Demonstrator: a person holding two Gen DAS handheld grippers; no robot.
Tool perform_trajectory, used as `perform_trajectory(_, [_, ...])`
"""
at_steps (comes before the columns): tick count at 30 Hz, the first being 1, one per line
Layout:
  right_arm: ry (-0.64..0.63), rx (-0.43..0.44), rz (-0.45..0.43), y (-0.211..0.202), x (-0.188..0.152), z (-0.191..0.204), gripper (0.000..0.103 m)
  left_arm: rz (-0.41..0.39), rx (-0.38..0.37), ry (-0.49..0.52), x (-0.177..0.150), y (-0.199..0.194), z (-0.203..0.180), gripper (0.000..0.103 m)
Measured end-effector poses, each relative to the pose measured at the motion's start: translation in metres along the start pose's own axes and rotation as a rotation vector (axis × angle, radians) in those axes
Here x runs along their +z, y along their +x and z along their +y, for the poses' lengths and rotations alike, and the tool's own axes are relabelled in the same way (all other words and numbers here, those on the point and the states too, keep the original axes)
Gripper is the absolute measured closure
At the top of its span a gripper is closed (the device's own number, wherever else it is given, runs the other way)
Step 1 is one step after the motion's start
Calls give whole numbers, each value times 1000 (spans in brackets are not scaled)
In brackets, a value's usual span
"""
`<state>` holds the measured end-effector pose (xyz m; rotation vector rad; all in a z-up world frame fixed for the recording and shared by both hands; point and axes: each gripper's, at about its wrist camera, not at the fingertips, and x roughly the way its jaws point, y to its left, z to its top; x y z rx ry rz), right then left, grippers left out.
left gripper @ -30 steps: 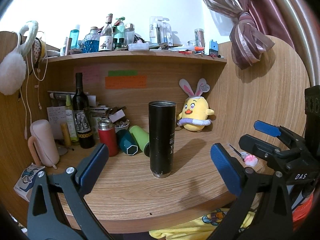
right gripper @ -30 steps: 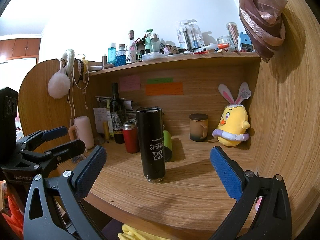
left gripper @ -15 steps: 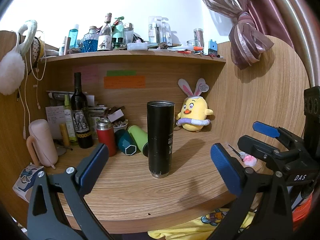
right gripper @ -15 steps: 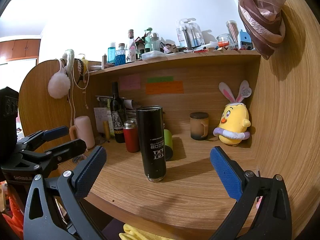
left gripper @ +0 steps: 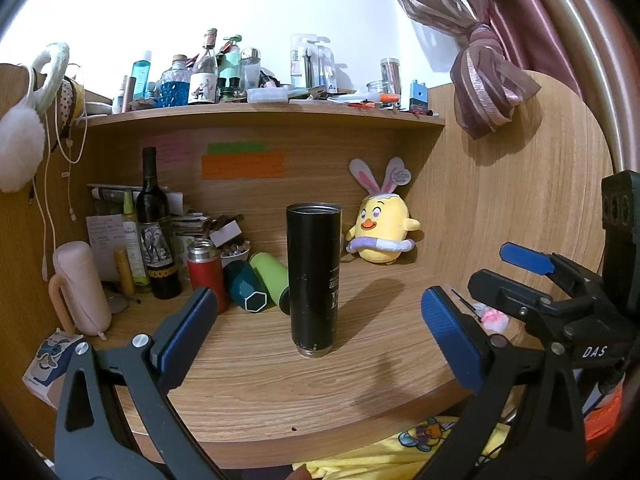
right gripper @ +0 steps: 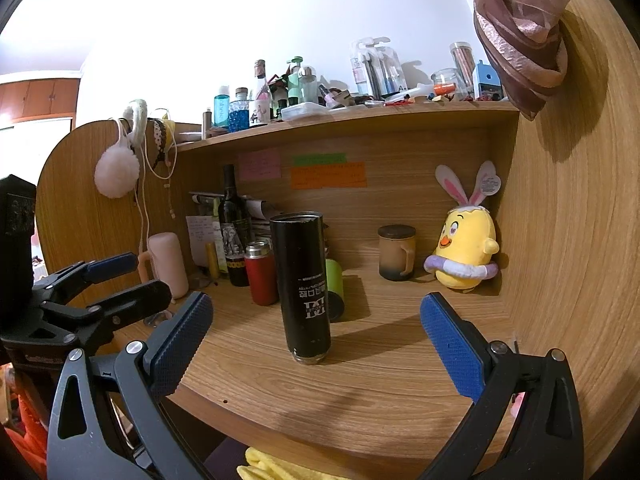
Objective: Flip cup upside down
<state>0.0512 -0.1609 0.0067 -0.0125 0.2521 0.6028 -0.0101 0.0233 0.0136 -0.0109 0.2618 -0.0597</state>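
Right in the middle of the wooden worktop [left gripper: 248, 392] stands a tall black cup [left gripper: 314, 280], a slim cylinder set upright, its printed lettering reading upside down and a narrow metal band touching the wood at the bottom. Nothing touches it.

Both claws are held back from the cup, near the worktop's front edge. The left claw [left gripper: 320, 330] has its blue-padded jaws spread wide, with the cup seen in the gap between them, and it holds nothing. The right claw [right gripper: 316, 336] is likewise spread wide and empty, the cup framed between its jaws from a slightly different angle. In the left wrist view the right claw appears at the far right, beside the wooden side wall.

Behind the cup, a lime green cup [left gripper: 270, 276] and a dark teal cup [left gripper: 246, 290] lie on their sides, just beside a red flask [left gripper: 206, 270]. Further left stands a dark wine bottle [left gripper: 154, 232] and a pale pink mug [left gripper: 80, 288]. A yellow chick plush with rabbit ears [left gripper: 382, 224] sits in the back right corner, with a brown lidded mug [right gripper: 396, 252] near it. A shelf [left gripper: 260, 114] above is crowded with bottles.
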Motion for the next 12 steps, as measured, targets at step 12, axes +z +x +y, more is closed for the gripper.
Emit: perform_trajectory(12, [15, 0, 6, 1, -1, -1, 0, 12, -13, -5, -3, 3, 3, 0])
